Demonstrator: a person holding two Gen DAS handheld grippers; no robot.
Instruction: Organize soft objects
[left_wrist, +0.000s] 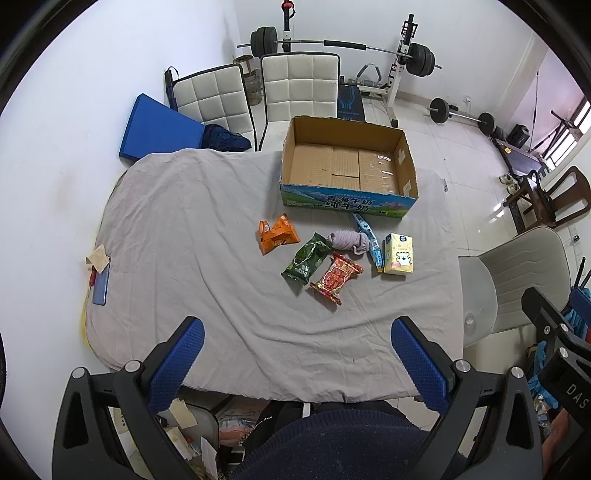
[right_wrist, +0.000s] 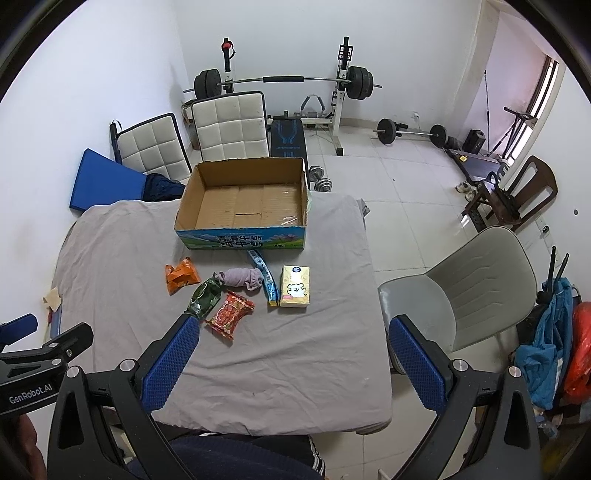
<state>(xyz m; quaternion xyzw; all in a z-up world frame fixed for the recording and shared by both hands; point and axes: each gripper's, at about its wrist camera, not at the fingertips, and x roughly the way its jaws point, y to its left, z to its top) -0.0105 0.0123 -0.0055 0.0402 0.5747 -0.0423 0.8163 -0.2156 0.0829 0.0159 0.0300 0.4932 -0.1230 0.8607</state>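
Nearest the cameras, the left gripper (left_wrist: 297, 363) and the right gripper (right_wrist: 293, 363) are held above the near edge of the table, each with its blue-padded fingers spread wide and nothing between them. Under both is seen the wrinkled grey cloth (left_wrist: 192, 229) that covers the table.

Farther in, toward the middle of the cloth, the soft things are gathered in a loose cluster, and six can be counted. One red crinkled snack packet (left_wrist: 335, 278) lies closest, touching one dark green foil packet (left_wrist: 306, 261) on its left. Beyond these, one orange snack packet (left_wrist: 277, 235) is set a little apart to the left, and one bundled pale purple sock (left_wrist: 349, 240) is found in the middle (whether it is a single sock or a rolled pair cannot be told). One long, narrow blue wrapper (left_wrist: 369, 240) lies just beside the sock, and one yellow tissue pack with a white bear printed on it (left_wrist: 399, 254) stands at the right end of the group.

At the far side, one open cardboard box with a blue printed front (left_wrist: 347, 201) is placed, and its brown floor is bare.

The task is judged to be at its very start: nothing has been put in the box, nothing is gripped, and all six items are left to be moved, presumably into the box.
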